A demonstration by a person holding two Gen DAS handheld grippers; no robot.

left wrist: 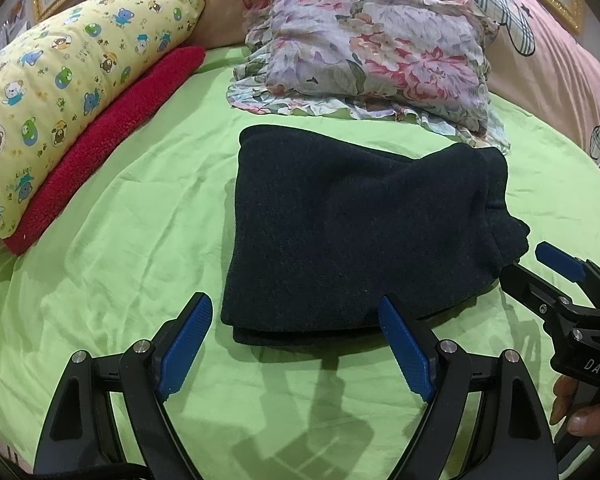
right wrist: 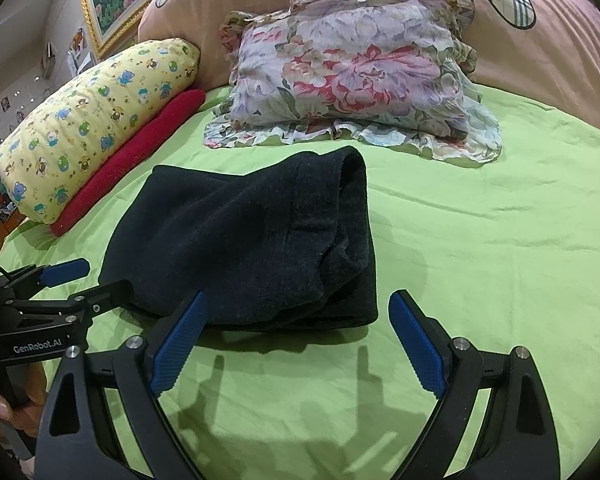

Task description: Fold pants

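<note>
— Since the pants (left wrist: 352, 236) already lie in a thick dark bundle on the bed (left wrist: 140, 208), which way are they from the tongs?

— Straight ahead of both. The left tongs (left wrist: 296, 344) hang just short of the pants' near edge, toward their left corner; the right tongs (right wrist: 296, 340) hang just short of the same edge, toward the right corner. Both pairs are spread wide and hold nothing.

— And the long axis?

— Hard to call. The bundle is close to square. Its layered near edge runs across in front of the tongs, and a rolled, lumpy end sits on the pants' right side.

— Which hand is nearer?

— Neither by much, I'd judge. In the right view the left finger (right wrist: 180, 344) overlaps the pants' near edge; whether it touches I cannot tell.

— What lies around the pants?

— Beyond them a floral pillow (left wrist: 364, 52); off to their left a red towel (left wrist: 112, 148) under a yellow pillow (left wrist: 72, 92).

— Any containers?

— None in view.

— How far along?

— Folded several times, it looks nearly done; perhaps that bulky right end wants tidying.
</note>
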